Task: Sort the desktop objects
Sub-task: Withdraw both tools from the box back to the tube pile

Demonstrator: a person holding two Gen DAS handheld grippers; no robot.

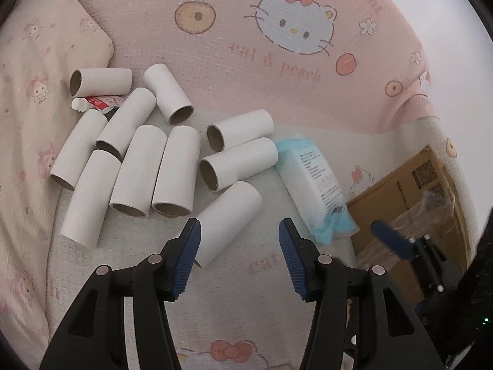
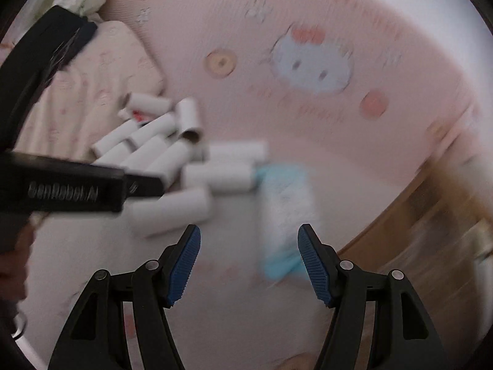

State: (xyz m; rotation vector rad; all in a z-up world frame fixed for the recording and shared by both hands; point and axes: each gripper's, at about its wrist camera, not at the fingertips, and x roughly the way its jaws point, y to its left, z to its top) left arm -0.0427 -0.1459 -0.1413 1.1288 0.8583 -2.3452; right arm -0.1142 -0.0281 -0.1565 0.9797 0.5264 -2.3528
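- The left gripper (image 1: 239, 226), black-armed with ribbed blue pads, is standing with its jaws apart and nothing pressed between the pads; a white cardboard tube (image 1: 226, 220) is lying just past its left-hand pad, its near end overlapped by that pad in the left wrist view.
- The right gripper (image 2: 249, 231), of the same make, is likewise standing with its jaws apart and gripping nothing; its view is blurred, and the pale bed cover is showing through the gap.
- A white plastic-wrapped packet with light blue ends (image 1: 314, 182) is lying just ahead of the grippers, to the right of the tubes, its far end touching the nearest of them.
- A cluster of white cardboard tubes (image 1: 138, 154) is lying on its sides to the left of that packet, the tubes touching or overlapping one another at mixed angles.
- A small red-and-white squeeze tube (image 1: 97, 103) is lying at the far left of the cluster, partly tucked under the tubes.
- A brown cardboard box (image 1: 409, 197) is sitting off the right edge of the bed, with crumpled clear film on it.
- A pink bed cover printed with a cartoon cat and peaches (image 1: 246, 61) is stretching away behind everything.
- A cream patterned pillow (image 1: 40, 71) is resting at the far left.
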